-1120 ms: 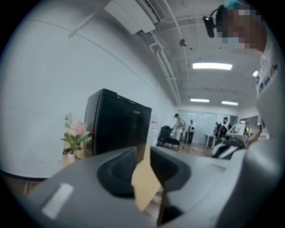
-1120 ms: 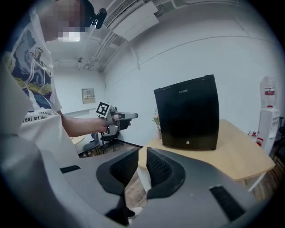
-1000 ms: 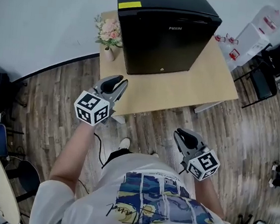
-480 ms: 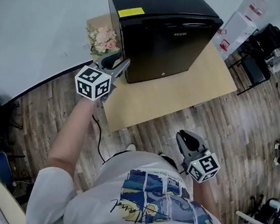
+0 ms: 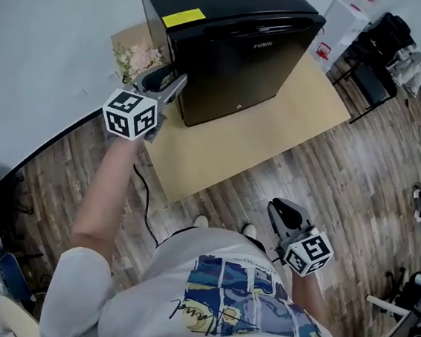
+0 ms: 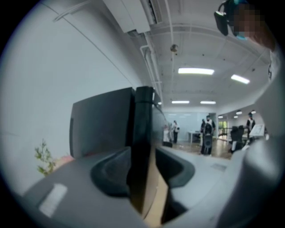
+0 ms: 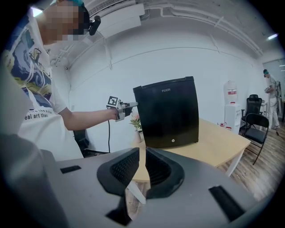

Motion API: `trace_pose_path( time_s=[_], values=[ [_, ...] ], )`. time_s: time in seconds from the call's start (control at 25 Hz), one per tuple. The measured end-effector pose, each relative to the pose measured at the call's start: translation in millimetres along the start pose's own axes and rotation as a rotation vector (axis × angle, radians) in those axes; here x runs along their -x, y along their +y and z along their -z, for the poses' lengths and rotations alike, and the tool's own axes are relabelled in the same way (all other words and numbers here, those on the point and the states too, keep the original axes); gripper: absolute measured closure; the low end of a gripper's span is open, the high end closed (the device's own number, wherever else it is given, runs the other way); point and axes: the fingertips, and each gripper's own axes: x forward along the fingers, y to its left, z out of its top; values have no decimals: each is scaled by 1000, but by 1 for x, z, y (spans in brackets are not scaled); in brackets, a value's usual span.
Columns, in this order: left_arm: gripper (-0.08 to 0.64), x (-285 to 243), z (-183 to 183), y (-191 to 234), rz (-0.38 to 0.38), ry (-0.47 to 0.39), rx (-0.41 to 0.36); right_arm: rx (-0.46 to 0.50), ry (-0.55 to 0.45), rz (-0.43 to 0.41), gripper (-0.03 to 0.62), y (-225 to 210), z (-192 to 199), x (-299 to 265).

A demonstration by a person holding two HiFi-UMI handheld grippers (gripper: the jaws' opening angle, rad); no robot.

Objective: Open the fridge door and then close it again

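A black mini fridge (image 5: 238, 47) stands with its door closed at the back of a light wooden table (image 5: 220, 150). My left gripper (image 5: 170, 85) is at the fridge's front left corner, pointing level. In the left gripper view the door's vertical edge (image 6: 143, 129) runs between the jaws of the left gripper (image 6: 143, 156). These jaws have just been opening and stand open around the edge, not pressing on it. My right gripper (image 5: 284, 213) hangs low by my body, well short of the table. Its jaws (image 7: 140, 164) are shut with nothing between them, and the fridge (image 7: 171, 116) shows beyond.
A small vase of pink flowers (image 5: 136, 57) stands left of the fridge, just behind my left gripper. A yellow sticker (image 5: 183, 17) marks the fridge top. Black chairs (image 5: 373, 76) and a white unit (image 5: 341, 24) stand to the right on the wood floor.
My left gripper has travelled forward from above the table's front left corner to the fridge's left front edge, and its jaws have spread. The right gripper has stayed low by my body.
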Motion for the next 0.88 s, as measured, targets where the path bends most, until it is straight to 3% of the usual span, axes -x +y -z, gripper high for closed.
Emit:
trace_pose_path(
  time_s=[0.56, 0.88],
  values=[
    [417, -8, -1, -1, 57, 16, -19, 3, 14, -19, 549, 12, 0, -17],
    [419, -8, -1, 0, 48, 25, -7, 12, -6, -26, 557, 14, -6, -17]
  ],
)
